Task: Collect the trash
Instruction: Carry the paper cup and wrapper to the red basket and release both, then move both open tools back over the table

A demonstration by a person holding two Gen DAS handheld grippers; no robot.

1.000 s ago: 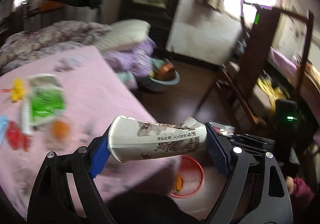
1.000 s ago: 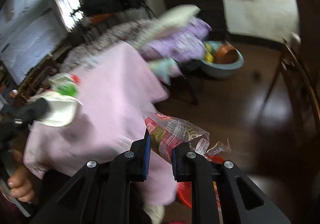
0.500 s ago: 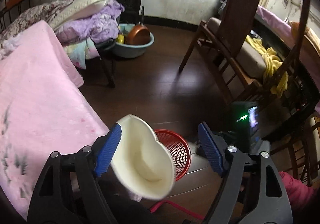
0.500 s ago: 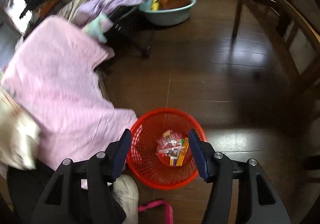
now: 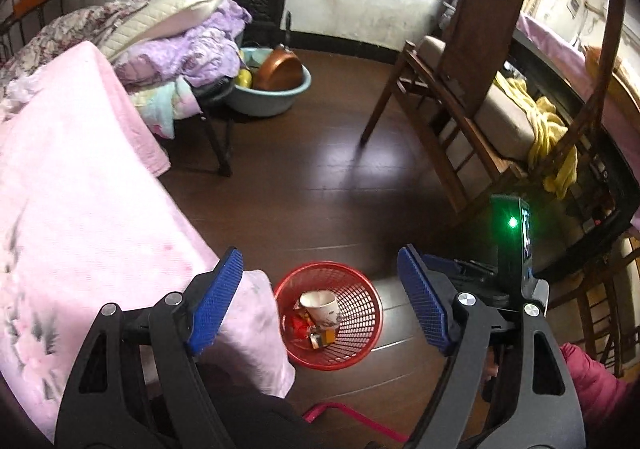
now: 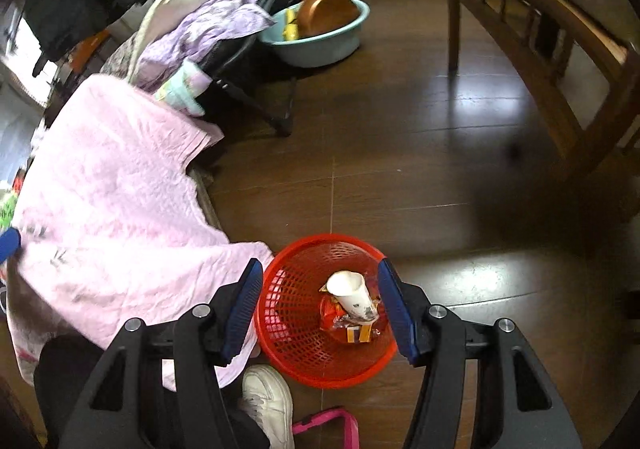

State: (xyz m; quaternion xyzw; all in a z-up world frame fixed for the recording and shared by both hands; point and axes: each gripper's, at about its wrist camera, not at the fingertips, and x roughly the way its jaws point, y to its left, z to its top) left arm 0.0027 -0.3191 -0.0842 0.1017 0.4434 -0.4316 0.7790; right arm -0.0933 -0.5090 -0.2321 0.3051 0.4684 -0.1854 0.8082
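In the red mesh basket (image 6: 288, 329) on the floor: paper cup (image 6: 352, 295) atop snack wrappers (image 6: 334, 315). Left claw (image 5: 320, 303) opening, empty. Right claw (image 6: 320, 307) wide apart, empty.

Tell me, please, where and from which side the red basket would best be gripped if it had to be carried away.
Grip the red basket by its top rim, coming straight down with one pad inside and one outside. Its round, flaring mesh wall looks too wide for the jaws to span, while the rim is thin. The floor side seems clearest: the pink blanket crowds the other, and the paper cup sits mid-basket.
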